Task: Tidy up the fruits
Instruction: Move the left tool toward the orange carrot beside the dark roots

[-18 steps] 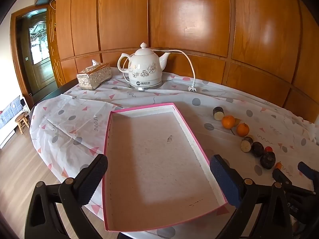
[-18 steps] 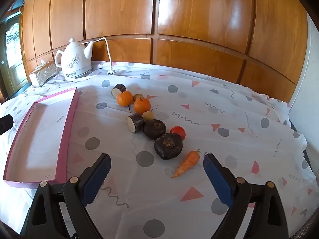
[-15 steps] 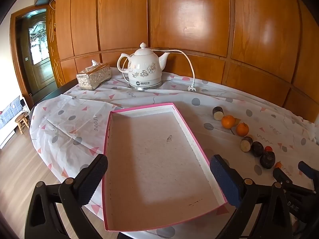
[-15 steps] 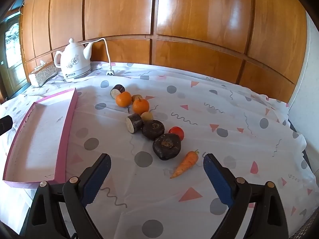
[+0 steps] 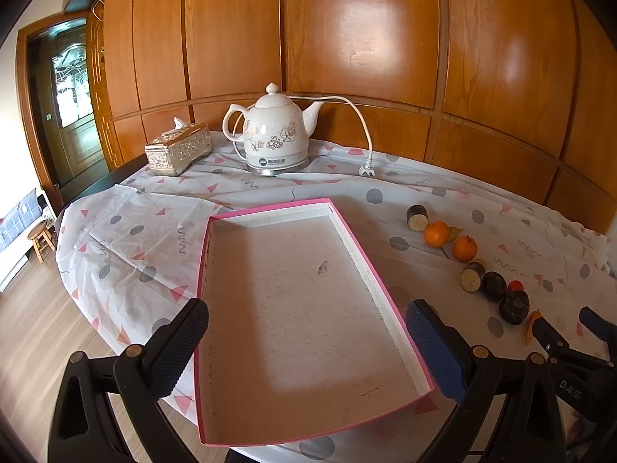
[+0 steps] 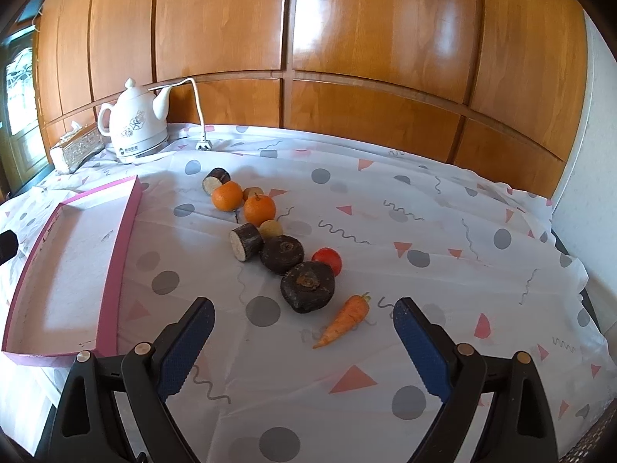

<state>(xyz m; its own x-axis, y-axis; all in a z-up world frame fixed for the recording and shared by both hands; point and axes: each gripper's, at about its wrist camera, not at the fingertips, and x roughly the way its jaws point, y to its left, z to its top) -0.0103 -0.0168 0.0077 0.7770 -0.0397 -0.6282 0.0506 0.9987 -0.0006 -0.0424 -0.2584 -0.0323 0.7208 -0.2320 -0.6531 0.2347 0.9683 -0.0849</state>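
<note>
From my left tool's view, my right tool (image 5: 570, 332) hides most of the small orange carrot (image 5: 534, 318). The small round red fruit (image 5: 515, 285) peeks from behind the dark brown round root (image 5: 494, 285). The kettle's base label is too small to read.

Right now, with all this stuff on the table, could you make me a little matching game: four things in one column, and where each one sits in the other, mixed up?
Things:
1. carrot
2. kettle
3. tissue box
4. pink tray

Places:
A. at the back of the table, by the wood wall, with a white cord
B. nearest end of the line of produce, just ahead of the right gripper
C. left of the kettle, at the table's far corner
D. left of the line of produce, with nothing in it

Pairs: 1-B, 2-A, 3-C, 4-D
</note>
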